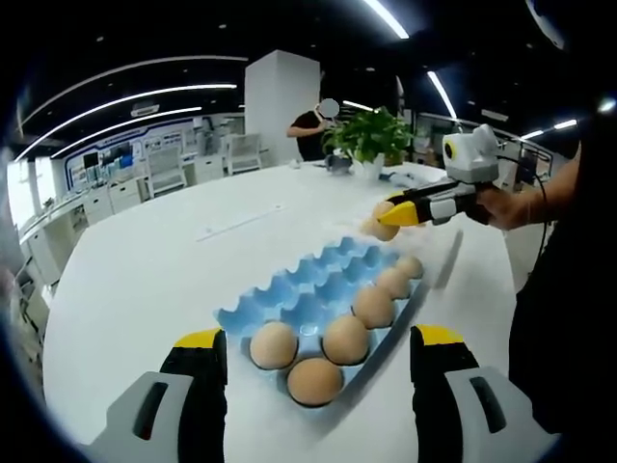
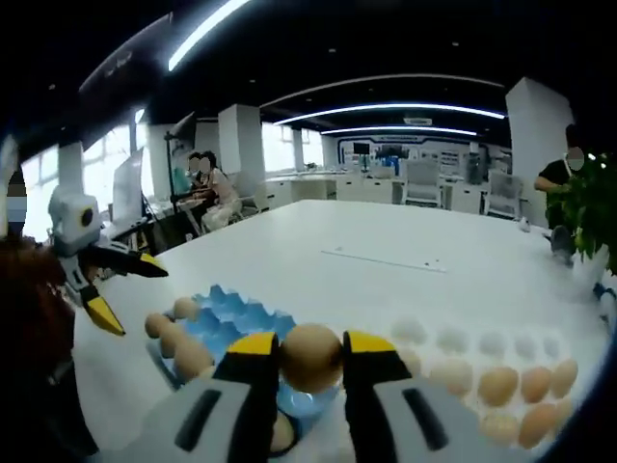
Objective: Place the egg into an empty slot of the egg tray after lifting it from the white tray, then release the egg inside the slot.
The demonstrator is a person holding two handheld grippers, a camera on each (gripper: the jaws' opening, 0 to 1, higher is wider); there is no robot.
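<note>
Already my right gripper [image 2: 311, 359] pinches the egg [image 2: 311, 357], lifted off the white tray [image 2: 578, 340] and hovering over the blue egg tray [image 1: 318, 280]; my left gripper [image 1: 318, 362] hangs spread at that tray's near edge, holding nothing; six eggs [image 1: 345, 339] fill its near and right slots; lowering and releasing remain, I judge.

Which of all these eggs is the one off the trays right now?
The egg clamped between the right gripper's jaws, held above the blue egg tray. The others all sit in tray slots: some in the blue tray, the rest in the white tray.
</note>
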